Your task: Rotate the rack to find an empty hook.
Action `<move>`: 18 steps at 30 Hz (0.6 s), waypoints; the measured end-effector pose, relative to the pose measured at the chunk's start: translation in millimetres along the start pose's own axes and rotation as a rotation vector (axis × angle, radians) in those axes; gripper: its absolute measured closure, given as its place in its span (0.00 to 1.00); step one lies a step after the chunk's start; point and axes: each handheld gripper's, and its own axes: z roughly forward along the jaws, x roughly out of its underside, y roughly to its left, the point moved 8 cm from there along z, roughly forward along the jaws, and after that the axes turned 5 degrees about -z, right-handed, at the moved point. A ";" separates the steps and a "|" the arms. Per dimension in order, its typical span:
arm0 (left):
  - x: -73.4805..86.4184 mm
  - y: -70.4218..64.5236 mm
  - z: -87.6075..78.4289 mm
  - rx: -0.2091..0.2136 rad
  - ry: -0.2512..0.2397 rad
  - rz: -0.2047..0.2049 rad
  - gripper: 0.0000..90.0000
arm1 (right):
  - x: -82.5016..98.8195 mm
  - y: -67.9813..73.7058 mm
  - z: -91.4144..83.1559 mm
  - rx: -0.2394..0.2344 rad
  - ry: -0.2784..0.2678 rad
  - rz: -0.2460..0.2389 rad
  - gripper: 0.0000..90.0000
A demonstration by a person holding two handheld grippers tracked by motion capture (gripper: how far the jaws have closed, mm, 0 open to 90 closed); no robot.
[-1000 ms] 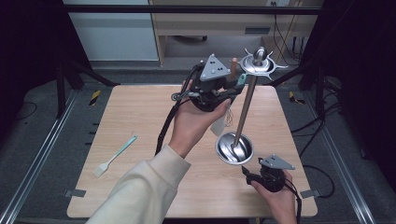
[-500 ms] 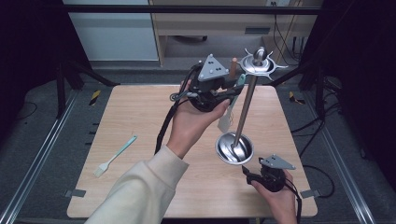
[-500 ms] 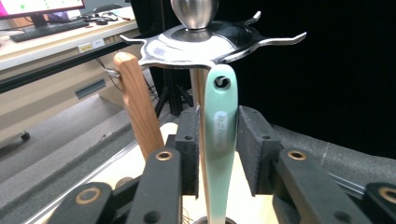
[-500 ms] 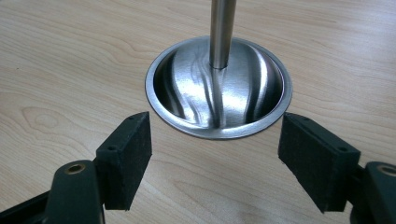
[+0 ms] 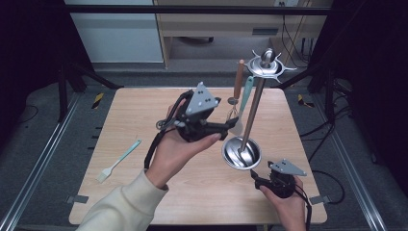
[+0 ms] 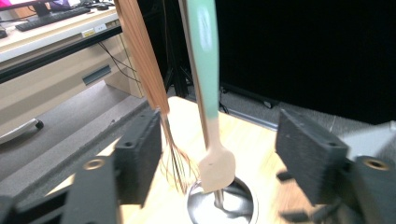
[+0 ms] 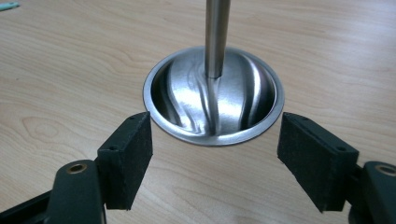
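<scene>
Spatula released onto the rack
The left gripper [image 5: 226, 129] fingers have just been opening, leaving the spatula [image 6: 208, 88] hanging free between them; the right gripper [image 7: 212, 161] fingers stand open by the rack's base [image 7: 213, 97].

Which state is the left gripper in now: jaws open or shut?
Open. The left gripper has just been opening its jaws, which stand apart on either side of the hanging spatula without pressing it.
</scene>
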 end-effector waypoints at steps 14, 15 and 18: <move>120.1 12.8 -16.3 -0.022 0.117 -0.050 0.18 | -56.4 -13.2 -41.6 0.058 -0.141 -0.019 0.50; 126.2 14.2 -17.1 -0.030 0.123 -0.049 0.17 | -60.6 -14.7 -45.1 0.058 -0.145 -0.030 0.56; 154.0 19.4 -19.7 -0.043 0.157 -0.051 0.17 | -70.4 -18.3 -52.7 0.055 -0.153 -0.051 0.62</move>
